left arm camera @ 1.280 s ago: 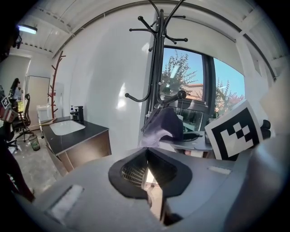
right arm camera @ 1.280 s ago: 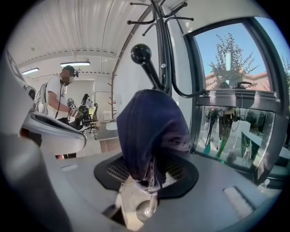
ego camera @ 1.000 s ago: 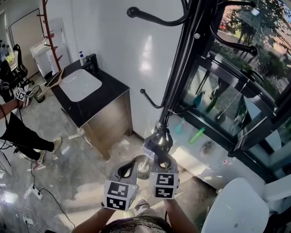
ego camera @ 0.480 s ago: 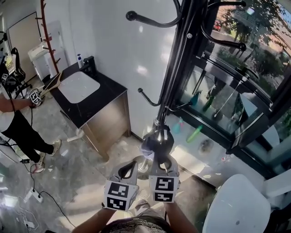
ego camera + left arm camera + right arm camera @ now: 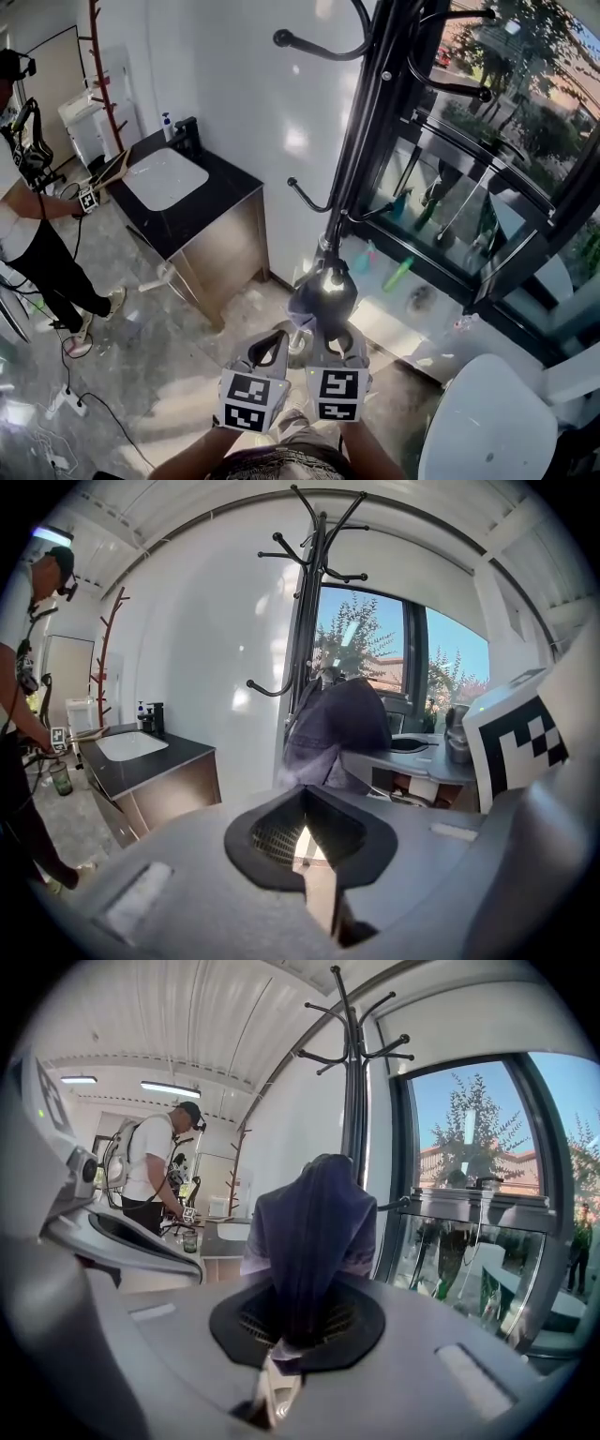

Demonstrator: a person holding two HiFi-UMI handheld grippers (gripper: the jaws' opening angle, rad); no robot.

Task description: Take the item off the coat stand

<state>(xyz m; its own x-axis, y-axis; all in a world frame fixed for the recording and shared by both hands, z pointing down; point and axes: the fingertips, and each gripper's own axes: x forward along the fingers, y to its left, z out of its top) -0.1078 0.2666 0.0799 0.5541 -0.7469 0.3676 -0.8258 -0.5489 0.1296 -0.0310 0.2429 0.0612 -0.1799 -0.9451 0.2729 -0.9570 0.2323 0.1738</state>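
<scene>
A tall black coat stand [image 5: 364, 159] with curved hooks rises in front of me, beside the window. My right gripper [image 5: 326, 323] is shut on a dark purple-blue cloth [image 5: 317, 292], which bunches up just past its jaws, close to the stand's pole. In the right gripper view the cloth [image 5: 314, 1227] rises from the shut right gripper [image 5: 279, 1358] and hides the lower pole of the coat stand [image 5: 354, 1082]. I cannot tell whether it still touches a hook. My left gripper [image 5: 270, 345] sits beside it, shut on nothing. From the left gripper [image 5: 314, 860] the cloth [image 5: 339, 726] shows next to the coat stand [image 5: 309, 621].
A black counter [image 5: 211, 211] with a white sink [image 5: 165, 176] and a soap bottle [image 5: 169, 122] stands left of the stand. A person [image 5: 28, 216] works at far left, cables [image 5: 75, 398] on the floor. A white chair [image 5: 487, 422] is at lower right, a glass window [image 5: 469, 206] behind.
The cloth and both grippers have stayed almost where they were, with the right jaws still closed on the cloth. The person at the left has stepped further into view.
</scene>
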